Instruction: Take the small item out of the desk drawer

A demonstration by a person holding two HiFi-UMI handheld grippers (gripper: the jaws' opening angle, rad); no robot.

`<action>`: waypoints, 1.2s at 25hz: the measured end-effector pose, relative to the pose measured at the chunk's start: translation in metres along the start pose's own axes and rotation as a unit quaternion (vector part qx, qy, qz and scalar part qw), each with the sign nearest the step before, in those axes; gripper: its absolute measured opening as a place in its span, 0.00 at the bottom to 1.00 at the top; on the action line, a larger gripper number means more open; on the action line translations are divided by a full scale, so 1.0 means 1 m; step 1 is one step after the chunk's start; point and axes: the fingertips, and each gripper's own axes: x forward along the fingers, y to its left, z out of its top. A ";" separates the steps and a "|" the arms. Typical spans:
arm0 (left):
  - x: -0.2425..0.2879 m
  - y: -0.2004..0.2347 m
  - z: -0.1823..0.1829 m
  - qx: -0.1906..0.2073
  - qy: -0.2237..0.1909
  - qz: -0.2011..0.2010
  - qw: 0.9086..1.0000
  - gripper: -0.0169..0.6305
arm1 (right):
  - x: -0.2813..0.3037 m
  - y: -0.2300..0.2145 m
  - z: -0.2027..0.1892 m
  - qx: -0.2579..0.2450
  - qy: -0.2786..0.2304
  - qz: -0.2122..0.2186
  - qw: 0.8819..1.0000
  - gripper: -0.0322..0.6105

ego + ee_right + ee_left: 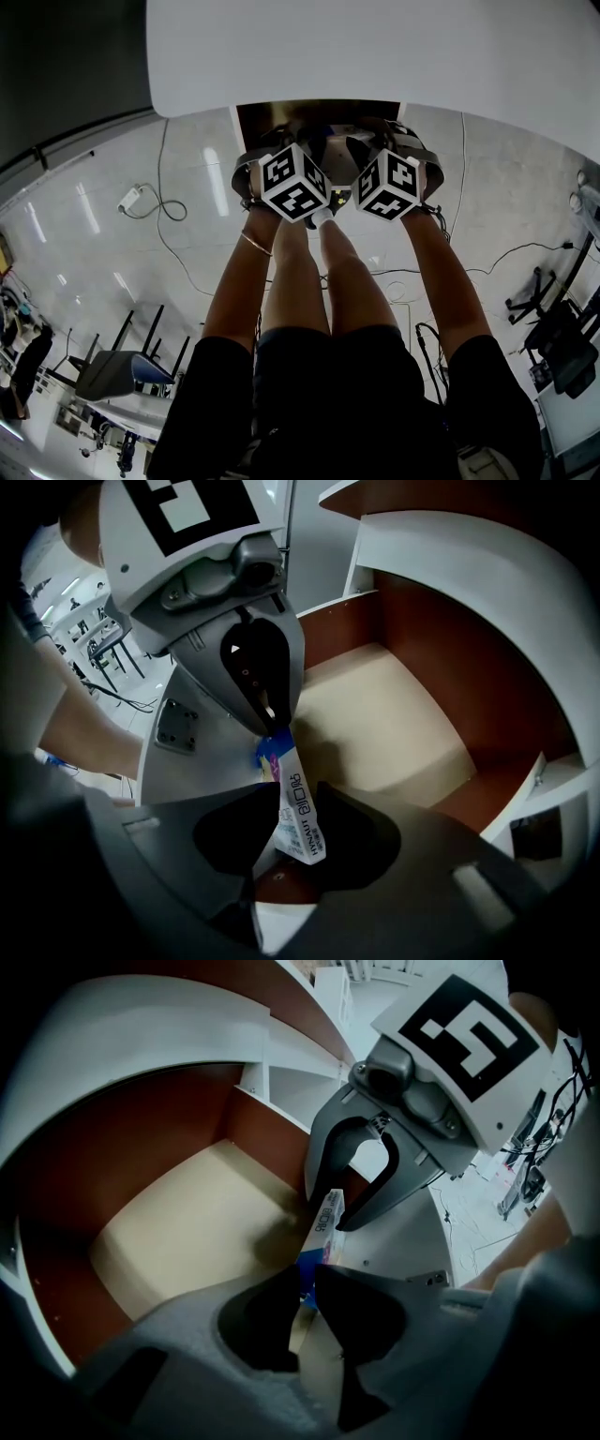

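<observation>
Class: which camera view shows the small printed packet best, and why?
The right gripper view: the packet shows its printed face, nearly whole. The left gripper view gives only a narrow edge of it. In the head view the marker cubes cover it.

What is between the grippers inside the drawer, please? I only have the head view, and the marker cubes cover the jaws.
Observer: A small white-and-blue box stands between both pairs of jaws.
Operator: Thank you. Which gripper is actually closed on it?
Observer: The left gripper pinches the box at its blue end.
</observation>
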 end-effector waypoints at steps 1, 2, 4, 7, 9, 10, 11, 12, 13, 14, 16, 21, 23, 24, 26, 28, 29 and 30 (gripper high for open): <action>0.000 0.000 0.000 0.001 0.001 0.000 1.000 0.10 | 0.001 0.000 -0.001 -0.005 0.003 0.002 1.000 0.26; 0.000 -0.001 0.001 0.002 0.002 0.001 1.000 0.10 | 0.003 0.001 -0.002 -0.011 0.006 0.003 1.000 0.26; 0.000 -0.002 0.001 0.004 0.004 0.001 1.000 0.10 | 0.004 0.002 -0.003 -0.026 0.012 0.006 1.000 0.26; 0.000 -0.002 0.002 0.006 0.006 0.000 1.000 0.10 | 0.006 0.005 -0.001 -0.046 0.017 0.012 0.999 0.27; 0.000 -0.003 0.001 0.009 0.007 -0.002 1.000 0.10 | 0.008 0.007 0.001 -0.056 0.018 0.016 0.998 0.27; 0.000 -0.004 0.001 0.009 0.007 -0.002 1.000 0.10 | 0.008 0.009 0.002 -0.060 0.018 0.017 0.998 0.27; 0.000 -0.004 0.001 0.010 0.007 -0.003 1.000 0.10 | 0.009 0.010 0.002 -0.065 0.020 0.017 0.998 0.27; -0.001 -0.005 0.001 0.011 0.006 -0.004 1.000 0.10 | 0.009 0.011 0.003 -0.069 0.022 0.018 0.997 0.27; -0.002 -0.006 0.000 0.012 0.006 -0.005 1.000 0.10 | 0.009 0.012 0.004 -0.074 0.026 0.019 0.997 0.27; -0.003 -0.006 0.000 0.013 0.006 -0.007 1.000 0.10 | 0.010 0.013 0.005 -0.080 0.030 0.020 0.996 0.27; -0.004 -0.007 0.000 0.015 0.006 -0.011 1.000 0.10 | 0.012 0.014 0.006 -0.093 0.037 0.024 0.995 0.28; -0.008 -0.014 0.003 0.018 0.006 -0.021 1.000 0.09 | 0.012 0.021 0.007 -0.103 0.045 0.039 0.993 0.27; -0.008 -0.016 0.003 0.015 0.004 -0.026 1.000 0.09 | 0.013 0.021 0.006 -0.106 0.047 0.040 0.992 0.25; -0.008 -0.017 0.002 0.012 0.002 -0.029 0.999 0.09 | 0.013 0.021 0.005 -0.107 0.049 0.040 0.992 0.23; -0.009 -0.017 0.002 -0.001 -0.005 -0.036 0.999 0.09 | 0.013 0.021 0.005 -0.106 0.050 0.041 0.992 0.23; -0.009 -0.016 0.003 -0.012 -0.010 -0.041 0.999 0.09 | 0.013 0.021 0.005 -0.107 0.051 0.043 0.992 0.22; -0.010 -0.016 0.003 -0.015 -0.012 -0.041 0.999 0.09 | 0.013 0.021 0.005 -0.108 0.051 0.044 0.992 0.22; -0.010 -0.015 0.004 -0.017 -0.013 -0.041 0.999 0.09 | 0.013 0.021 0.005 -0.109 0.053 0.046 0.992 0.22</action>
